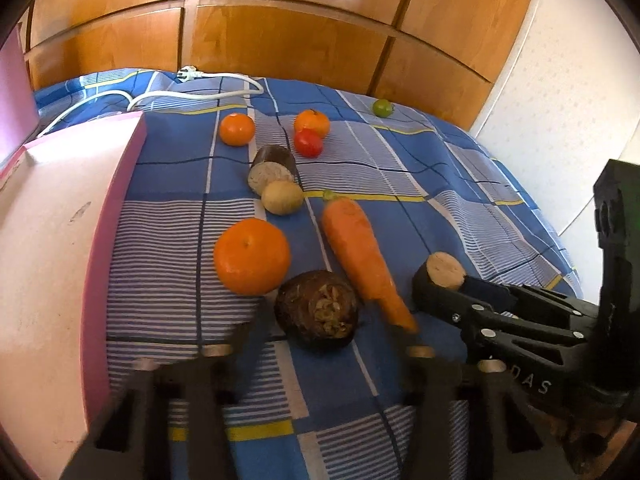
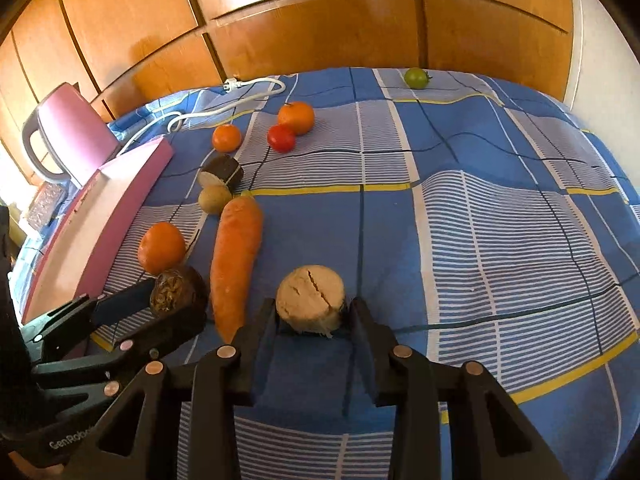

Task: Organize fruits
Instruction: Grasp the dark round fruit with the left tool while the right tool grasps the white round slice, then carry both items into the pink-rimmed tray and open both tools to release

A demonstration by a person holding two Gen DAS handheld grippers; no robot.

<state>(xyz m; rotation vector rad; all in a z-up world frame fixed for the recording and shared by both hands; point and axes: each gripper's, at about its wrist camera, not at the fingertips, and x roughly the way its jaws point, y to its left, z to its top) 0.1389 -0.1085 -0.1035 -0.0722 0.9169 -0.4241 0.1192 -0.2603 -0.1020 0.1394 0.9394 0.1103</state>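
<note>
A: Well, biggest first. Behind everything, a wooden wardrobe (image 1: 280, 40). In front of it, a blue checked bed cover (image 2: 480, 220), with all the produce lying on it.

B: And at the left edge?

A: A pink case (image 1: 48, 260), lid standing up. Behind it, a white cable (image 1: 200, 92) with its plug.

B: Now the tools, please.

A: Left gripper (image 1: 316, 320): clenched around a dark root piece (image 1: 318, 312), rough cut face towards the camera. From the right wrist, seen nested between both fingers. Right gripper (image 2: 314, 312): closed on a pale root slice (image 2: 311, 298), one finger on each side, cracked cut face up, low over the cover.

B: Between these two?

A: A long carrot (image 1: 356, 252), lying with thin end towards the grippers, tip just beside the dark root piece.

B: And the fruits themselves?

A: Nearest orange (image 1: 252, 256): just beside the dark root piece, between it and the pink case. Further back, a second dark root piece (image 1: 274, 168) with pale cut face, touching a small yellowish potato-like thing (image 1: 282, 198). Behind these, left orange (image 1: 237, 129) alone, right orange (image 1: 312, 122) touching a red tomato (image 1: 308, 143).

B: Smallest?

A: A green tomato (image 1: 383, 107), well apart from the rest, near the far edge by the wardrobe.
</note>
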